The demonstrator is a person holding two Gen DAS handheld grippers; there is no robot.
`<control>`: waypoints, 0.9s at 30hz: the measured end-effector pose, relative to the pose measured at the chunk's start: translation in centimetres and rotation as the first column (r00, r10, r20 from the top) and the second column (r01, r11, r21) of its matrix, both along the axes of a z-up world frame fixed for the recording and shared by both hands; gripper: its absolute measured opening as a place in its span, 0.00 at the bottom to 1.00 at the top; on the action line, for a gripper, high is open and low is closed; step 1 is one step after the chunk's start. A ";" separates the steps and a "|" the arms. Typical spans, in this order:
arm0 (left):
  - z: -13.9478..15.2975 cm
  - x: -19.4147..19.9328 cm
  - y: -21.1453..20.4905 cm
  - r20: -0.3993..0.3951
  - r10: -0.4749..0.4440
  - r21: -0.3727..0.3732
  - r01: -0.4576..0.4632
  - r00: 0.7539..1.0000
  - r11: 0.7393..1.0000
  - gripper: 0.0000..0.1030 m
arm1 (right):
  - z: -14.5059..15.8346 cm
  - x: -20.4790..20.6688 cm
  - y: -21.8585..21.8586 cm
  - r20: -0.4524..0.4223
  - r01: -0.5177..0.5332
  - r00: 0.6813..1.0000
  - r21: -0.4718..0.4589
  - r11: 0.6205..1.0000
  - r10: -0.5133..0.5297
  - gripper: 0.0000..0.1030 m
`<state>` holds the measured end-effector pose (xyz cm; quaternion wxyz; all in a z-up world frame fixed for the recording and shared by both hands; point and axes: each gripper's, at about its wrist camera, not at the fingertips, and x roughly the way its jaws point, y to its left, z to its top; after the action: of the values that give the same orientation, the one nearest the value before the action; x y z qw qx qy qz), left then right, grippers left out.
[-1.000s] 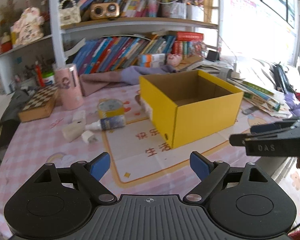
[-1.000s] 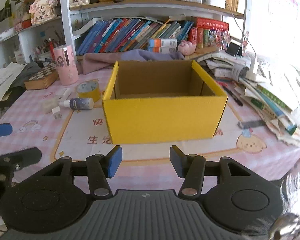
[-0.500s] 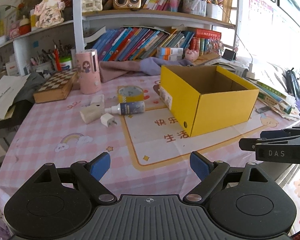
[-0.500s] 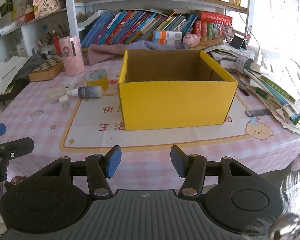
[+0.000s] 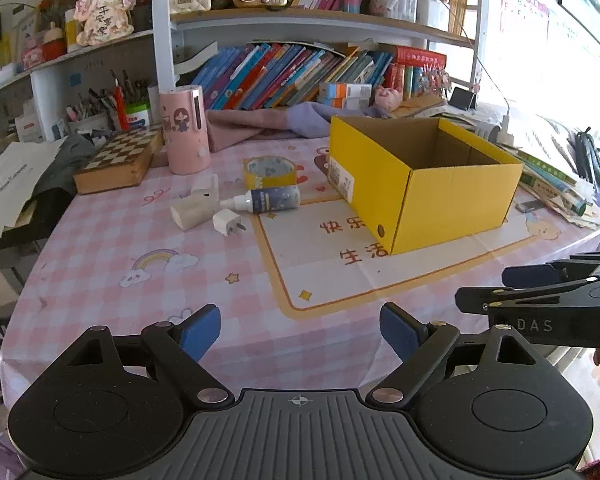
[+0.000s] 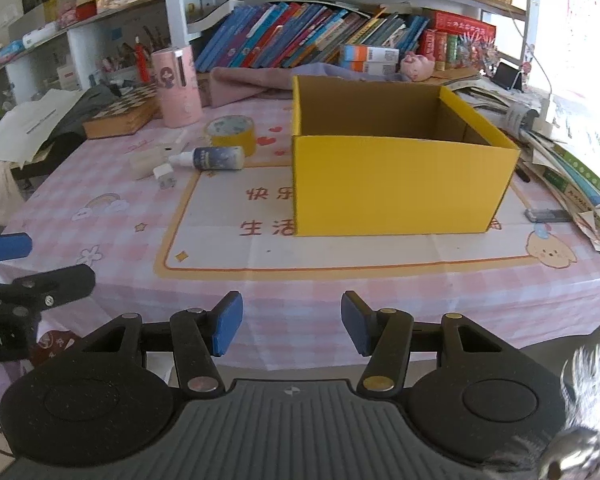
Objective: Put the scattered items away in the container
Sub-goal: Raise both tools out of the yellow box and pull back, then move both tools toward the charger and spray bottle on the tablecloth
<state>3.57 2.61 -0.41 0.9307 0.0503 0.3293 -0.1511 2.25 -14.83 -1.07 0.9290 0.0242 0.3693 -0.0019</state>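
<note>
Both sets of jaws stand spread with nothing between them: left gripper (image 5: 300, 330) and right gripper (image 6: 291, 330) hang over the near edge of the table (image 5: 112, 248), well short of any item.

Task things: four loose items cluster left of the yellow cardboard box (image 6: 400, 188). Small spray bottle (image 5: 266, 199) lies on its side, nozzle pointing left. White charger plug (image 5: 227, 222) sits just near-left of it. Beige block-shaped item (image 5: 194, 208) touches or nearly touches the nozzle end; I cannot tell what it is. Roll of yellow tape (image 5: 270, 170) lies flat just beyond the bottle, between it and the pink cylinder (image 5: 184, 130).

Container: box is open-topped, on the printed mat (image 6: 228, 240), right of the cluster. Inner walls visible; the part of the floor that shows looks bare. Near part of the floor is hidden by the front wall, so contents not fully confirmed.

Step, as judged: start of the task, approach to a first pick; nothing gripped, nothing evidently binned. Next move calls for the left gripper to reach forward and left to the cluster. Bottle is the likeliest first target: grip across its body, since it may roll.

Surroundings: chessboard box (image 5: 118, 160) far left, bookshelves (image 5: 292, 76) behind, stacked books and papers (image 6: 572, 160) right of the box.
</note>
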 end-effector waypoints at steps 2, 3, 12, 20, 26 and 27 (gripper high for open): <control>0.0 -0.1 0.3 -0.002 0.010 0.001 -0.010 1.000 1.000 0.86 | -0.1 0.1 0.5 -0.002 -0.015 1.000 0.001 1.000 0.015 0.52; 0.0 -0.1 0.6 -0.003 0.019 0.002 -0.019 1.000 1.000 0.86 | -0.1 0.1 0.8 -0.003 -0.022 1.000 0.000 1.000 0.022 0.52; -0.2 0.1 2.4 -0.014 0.092 0.000 -0.092 0.996 0.996 0.86 | -0.3 1.2 2.8 -0.007 -0.092 0.996 0.002 0.996 0.092 0.52; -0.3 1.2 3.5 -0.015 0.141 0.002 -0.141 0.990 0.990 0.86 | -0.3 2.7 4.1 -0.004 -0.145 0.989 0.000 0.989 0.145 0.52; -0.5 2.8 3.8 -0.015 0.162 0.012 -0.162 0.987 0.987 0.86 | -0.6 4.6 4.9 -0.004 -0.191 0.982 -0.003 0.982 0.191 0.53; -0.6 3.2 3.8 -0.016 0.165 0.015 -0.165 0.986 0.986 0.86 | -0.7 5.1 5.1 -0.006 -0.199 0.980 -0.002 0.980 0.199 0.53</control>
<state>6.73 6.44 -0.97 0.9368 0.0278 0.3413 -0.0716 7.33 -9.76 -1.77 0.9234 -0.0141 0.3726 0.0905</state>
